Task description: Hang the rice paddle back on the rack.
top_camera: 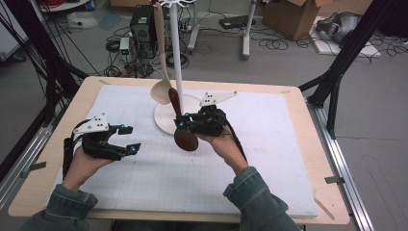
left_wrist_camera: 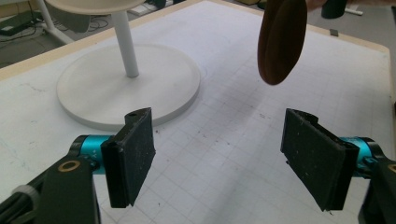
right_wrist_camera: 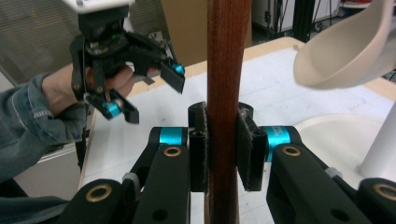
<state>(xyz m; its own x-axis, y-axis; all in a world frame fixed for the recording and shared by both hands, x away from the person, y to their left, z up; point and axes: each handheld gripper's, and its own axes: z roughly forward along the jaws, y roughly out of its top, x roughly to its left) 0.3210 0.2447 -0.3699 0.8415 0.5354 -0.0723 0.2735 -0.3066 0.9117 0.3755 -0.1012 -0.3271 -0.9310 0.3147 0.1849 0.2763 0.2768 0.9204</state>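
Dark wooden spoon [top_camera: 185, 137]: handle top and bowl cut off by the right gripper view's edges; handle cut off at the top of the left gripper view; mid-handle hidden between the right gripper's [right_wrist_camera: 223, 151] pads.
Cream spoon [top_camera: 160, 90]: handle top cut off in the high view.
White stand [top_camera: 176, 53]: its top cut off in the high view.

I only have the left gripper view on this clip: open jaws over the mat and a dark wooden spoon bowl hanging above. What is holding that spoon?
Observer: The right gripper is shut on the dark spoon at its handle.
Operator: Which way does the spoon point?
Observer: Bowl down, clear of the mat.
Operator: Anything else on that stand?
Observer: A pale spoon hangs beside the stand pole.
Operator: And the left gripper?
Observer: The left gripper is open with nothing between its jaws.
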